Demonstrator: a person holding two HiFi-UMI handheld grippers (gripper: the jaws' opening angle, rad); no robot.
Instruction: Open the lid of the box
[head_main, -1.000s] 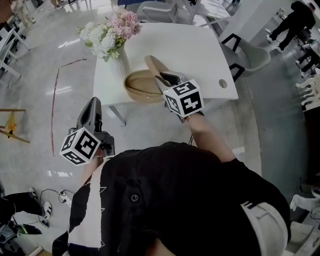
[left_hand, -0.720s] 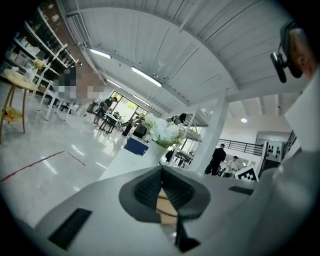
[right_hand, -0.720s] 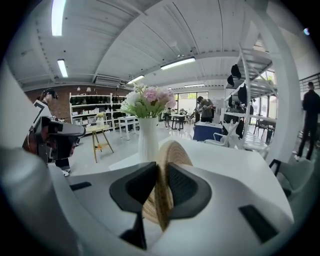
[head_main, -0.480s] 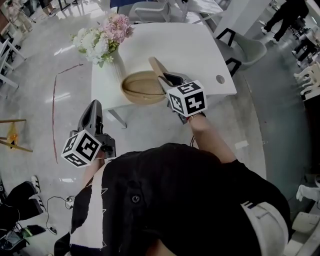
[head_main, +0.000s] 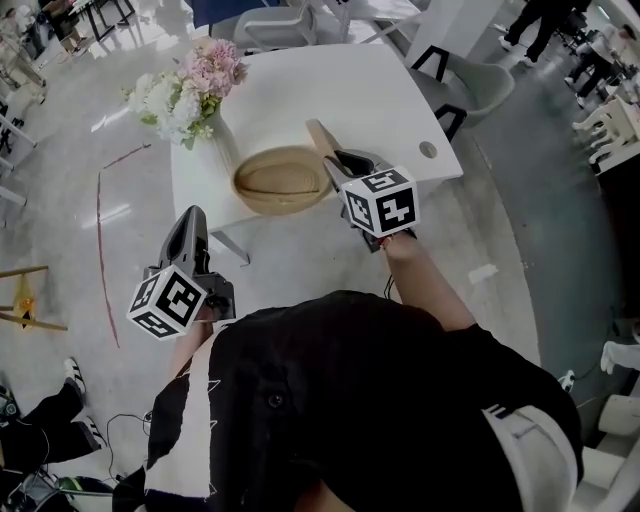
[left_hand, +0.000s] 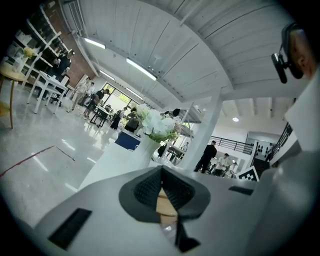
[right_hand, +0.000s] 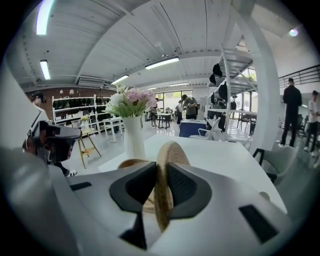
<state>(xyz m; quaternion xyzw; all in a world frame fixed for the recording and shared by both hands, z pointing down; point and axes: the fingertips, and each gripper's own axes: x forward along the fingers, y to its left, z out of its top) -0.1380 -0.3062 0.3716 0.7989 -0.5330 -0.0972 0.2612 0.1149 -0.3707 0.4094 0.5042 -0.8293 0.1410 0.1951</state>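
- Tan woven lid (head_main: 318, 138) is already off the box (head_main: 280, 180) and clamped by its rim in the right tongs (head_main: 348, 160). The open box sits at the desk's (head_main: 380, 90) near edge, with the flower vase (head_main: 222, 145) toward the left edge.
- Left tongs (head_main: 190, 218) are together with nothing gripped, off the desk's near-left corner.
- Likely step: carry the lid clear. Keep the pinch firm, lay it flat on bare desk toward the right edge, avoid the vase.
- Lid stands tilted on edge, faces sideways, its length running from the tongs toward the far edge.
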